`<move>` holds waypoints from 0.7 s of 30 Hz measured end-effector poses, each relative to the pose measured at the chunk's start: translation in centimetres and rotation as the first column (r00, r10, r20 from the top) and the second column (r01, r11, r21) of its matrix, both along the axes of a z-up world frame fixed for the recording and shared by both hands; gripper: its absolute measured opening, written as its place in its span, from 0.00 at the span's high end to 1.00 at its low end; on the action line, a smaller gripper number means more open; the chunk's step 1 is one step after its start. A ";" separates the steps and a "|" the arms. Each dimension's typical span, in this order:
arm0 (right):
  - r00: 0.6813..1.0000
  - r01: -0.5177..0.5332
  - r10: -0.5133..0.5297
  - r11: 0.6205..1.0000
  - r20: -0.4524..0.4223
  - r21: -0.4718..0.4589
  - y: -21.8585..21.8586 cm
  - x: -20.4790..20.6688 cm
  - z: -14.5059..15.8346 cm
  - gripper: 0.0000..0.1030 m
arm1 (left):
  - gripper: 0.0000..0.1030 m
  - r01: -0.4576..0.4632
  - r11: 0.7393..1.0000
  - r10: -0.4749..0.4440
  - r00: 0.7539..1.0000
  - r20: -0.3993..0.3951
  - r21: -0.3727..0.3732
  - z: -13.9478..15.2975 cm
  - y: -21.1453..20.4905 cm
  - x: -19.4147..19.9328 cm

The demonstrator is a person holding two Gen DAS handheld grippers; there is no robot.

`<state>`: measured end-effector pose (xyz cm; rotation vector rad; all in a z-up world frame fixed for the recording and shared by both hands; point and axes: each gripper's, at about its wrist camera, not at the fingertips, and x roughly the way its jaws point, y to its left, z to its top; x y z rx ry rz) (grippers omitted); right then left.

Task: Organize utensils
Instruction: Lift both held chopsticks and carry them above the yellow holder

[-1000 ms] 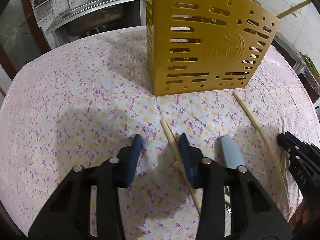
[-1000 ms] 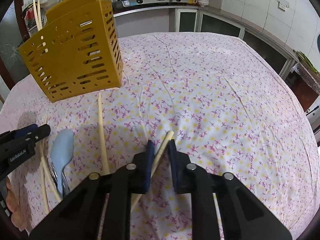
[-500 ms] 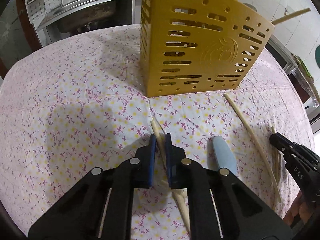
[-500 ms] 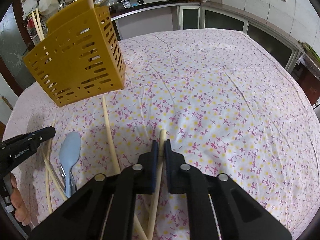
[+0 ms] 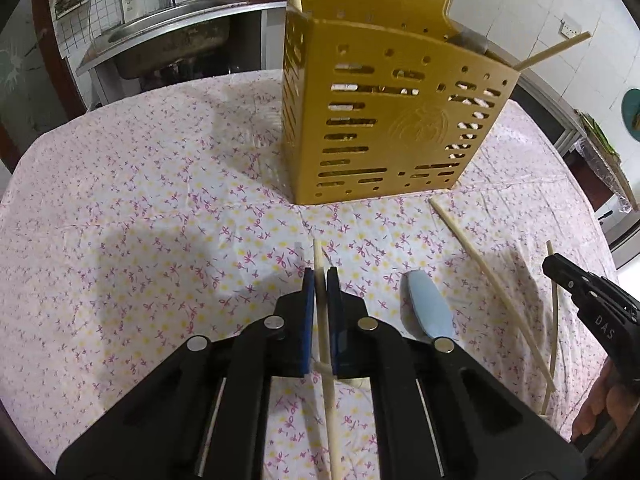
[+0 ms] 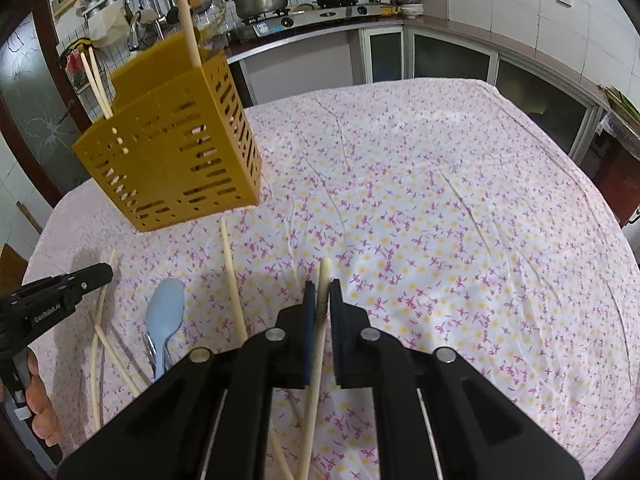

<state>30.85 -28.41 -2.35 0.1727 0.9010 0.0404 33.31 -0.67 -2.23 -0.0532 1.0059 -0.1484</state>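
Chopsticks partly sorted: a few stand in the yellow holder [image 5: 392, 120] ahead of both tongs. Left tongs [image 5: 320, 280] and right tongs [image 6: 321, 292] each clamp one chopstick [image 5: 319, 256]; others and a blue spoon [image 6: 166, 312] lie on the desk [image 6: 440, 200] between them.

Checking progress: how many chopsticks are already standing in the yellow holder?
3 show. One tall chopstick stands at the right corner of the holder in the right wrist view. A pair leans out of its left end. Shorter ones may be hidden inside.

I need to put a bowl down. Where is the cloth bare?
Bare: the tablecloth right of the yellow utensil holder. Crowded: below the holder, where loose chopsticks and the blue spoon lie.
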 end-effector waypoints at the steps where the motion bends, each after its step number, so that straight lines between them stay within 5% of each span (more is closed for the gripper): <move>1: 1.000 -0.001 0.001 1.000 0.004 -0.001 0.0 -0.1 0.2 0.93 | 0.96 0.003 1.000 -0.003 1.000 0.005 -0.001 0.3 0.0 -0.2; 21: 0.987 -0.023 0.024 1.000 0.157 -0.009 -0.1 -3.3 5.5 0.94 | 0.96 0.026 0.999 -0.021 0.982 0.187 -0.025 8.1 0.3 -4.1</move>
